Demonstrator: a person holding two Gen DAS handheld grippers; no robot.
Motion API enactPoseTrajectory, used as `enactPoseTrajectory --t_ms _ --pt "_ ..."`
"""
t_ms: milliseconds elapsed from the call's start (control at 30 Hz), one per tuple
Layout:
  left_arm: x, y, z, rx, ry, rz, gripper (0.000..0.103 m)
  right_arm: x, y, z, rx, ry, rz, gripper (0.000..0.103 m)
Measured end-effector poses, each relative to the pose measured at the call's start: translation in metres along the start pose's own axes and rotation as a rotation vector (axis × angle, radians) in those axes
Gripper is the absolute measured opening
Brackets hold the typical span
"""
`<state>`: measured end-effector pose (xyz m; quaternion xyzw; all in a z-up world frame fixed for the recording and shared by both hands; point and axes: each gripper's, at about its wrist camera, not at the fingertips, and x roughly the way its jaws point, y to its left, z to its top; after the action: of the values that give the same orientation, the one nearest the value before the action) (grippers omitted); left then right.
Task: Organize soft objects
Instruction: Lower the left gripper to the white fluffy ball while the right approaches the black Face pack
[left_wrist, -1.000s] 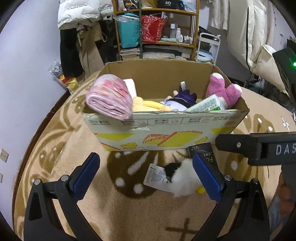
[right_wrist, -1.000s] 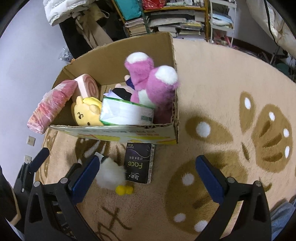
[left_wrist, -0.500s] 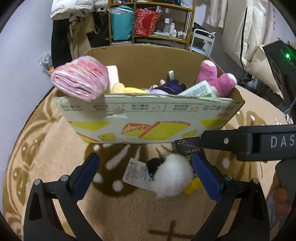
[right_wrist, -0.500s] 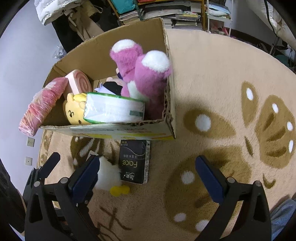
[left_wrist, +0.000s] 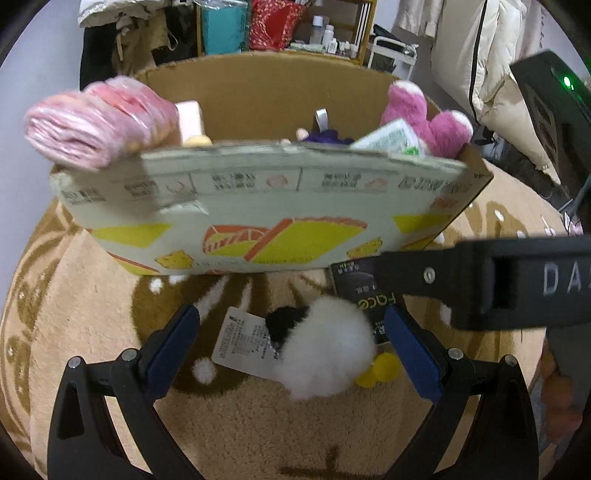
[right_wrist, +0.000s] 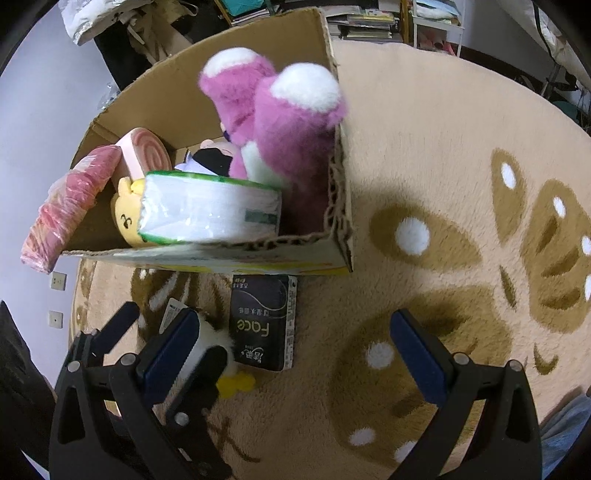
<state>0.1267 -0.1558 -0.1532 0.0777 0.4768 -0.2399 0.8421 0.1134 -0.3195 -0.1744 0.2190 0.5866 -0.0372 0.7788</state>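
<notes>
We note the left gripper (left_wrist: 291, 343) with its fingers spread wide, low over the rug (left_wrist: 92, 314). Between its blue pads lies a small white plush toy (left_wrist: 325, 354) with a black patch, yellow feet and a paper tag (left_wrist: 243, 341); neither pad touches it. Just beyond the toy, a black tissue pack (right_wrist: 264, 321) lies flat on the rug, its far end against the front wall of the cardboard box (left_wrist: 258, 218).

We note the right gripper (right_wrist: 291, 358) also with fingers wide apart, holding nothing, above bare rug to the right of the tissue pack.

The box stands on the rug and holds, from our left: a pink wrapped bundle (right_wrist: 62, 206) leaning over the left rim, a pink swirl cushion (right_wrist: 146, 151), a yellow plush (right_wrist: 125, 218), a green-edged tissue pack (right_wrist: 210, 208) and a purple plush (right_wrist: 280, 136) in the right corner.

Farthest off, shelves (left_wrist: 288, 26) and hanging clothes.
</notes>
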Motion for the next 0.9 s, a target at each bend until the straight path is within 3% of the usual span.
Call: enactPoseTrajectory --t_ms 333,900 --pt "0.025 -0.001 0.001 0.002 0.066 0.023 0.099 0.014 0.002 0.004 0.004 0.028 -0.005 0.103" --pt "0.034 0.023 0.0 -0.049 0.085 0.052 0.1 0.048 0.018 0.005 0.007 0.084 -0.03 0.103"
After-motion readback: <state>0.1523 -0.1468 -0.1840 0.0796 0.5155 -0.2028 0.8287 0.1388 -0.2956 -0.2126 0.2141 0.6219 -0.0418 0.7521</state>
